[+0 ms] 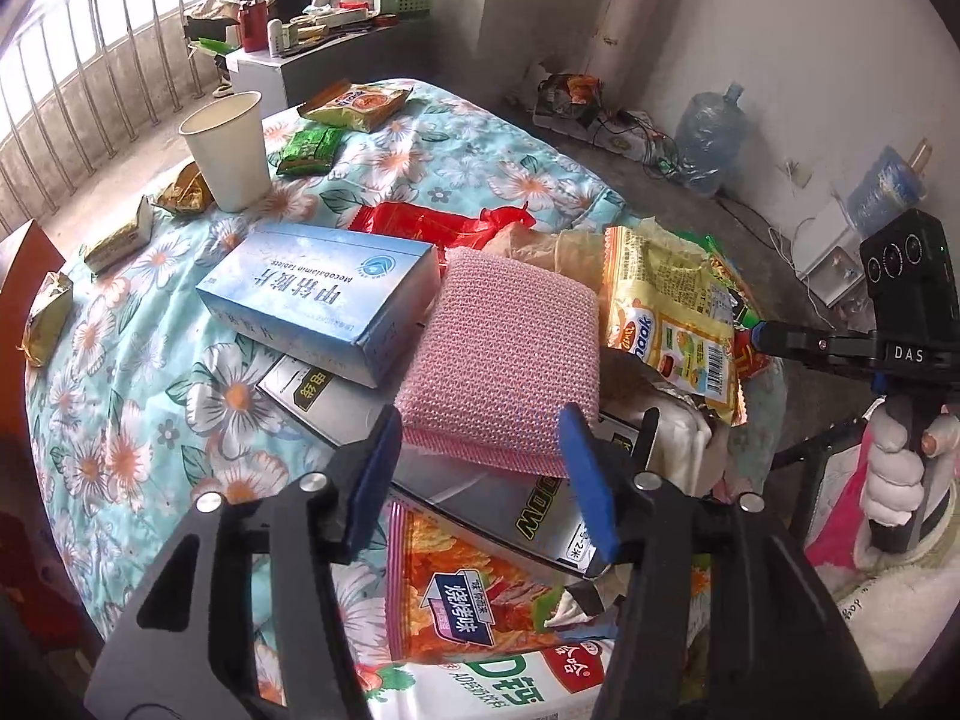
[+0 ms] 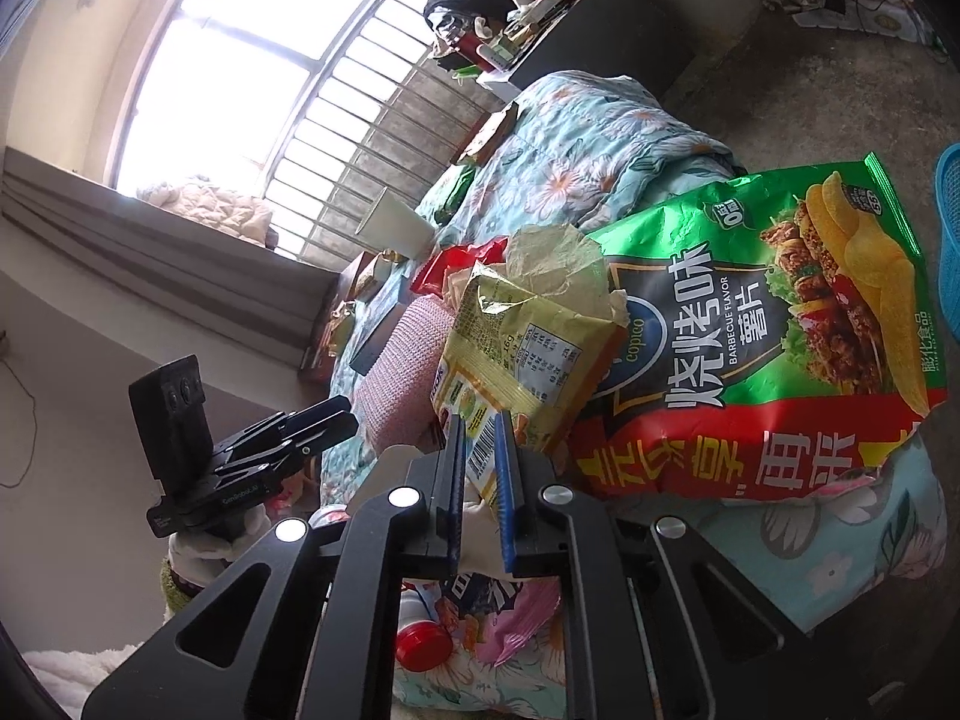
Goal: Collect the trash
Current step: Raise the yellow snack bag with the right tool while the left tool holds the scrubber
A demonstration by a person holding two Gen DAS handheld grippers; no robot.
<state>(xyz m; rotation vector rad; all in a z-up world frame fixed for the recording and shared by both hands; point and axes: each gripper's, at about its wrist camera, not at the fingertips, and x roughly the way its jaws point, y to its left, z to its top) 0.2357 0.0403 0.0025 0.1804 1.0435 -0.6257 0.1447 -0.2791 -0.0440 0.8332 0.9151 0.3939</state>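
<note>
A round table (image 1: 150, 372) covered in a pale blue flowered cloth stands on a bare concrete floor, with a barred window behind it and a cluttered cabinet (image 1: 312, 60) near the wall. Trash is strewn over the cloth: a white paper cup (image 1: 231, 150) stands upright toward the far side, with small wrapped snacks near the edge beside it, a green packet (image 1: 309, 150) and a yellow packet (image 1: 357, 105) lie beyond it, and nearer the middle a blue medicine box (image 1: 324, 294) rests on a grey carton, touching a pink scrubbing pad (image 1: 510, 360). A red wrapper (image 1: 432, 225) lies behind the pad. The left gripper (image 1: 480, 474) hovers over the near edge of the pad, its blue-padded jaws spread wide and holding nothing. The right gripper (image 2: 480, 468), turned on its side and held in a white-gloved hand (image 1: 894, 468), has its jaws pinched on the barcode corner of a yellow noodle wrapper (image 2: 528, 348), which lies between the pad and a big green chip bag (image 2: 780, 330)
</note>
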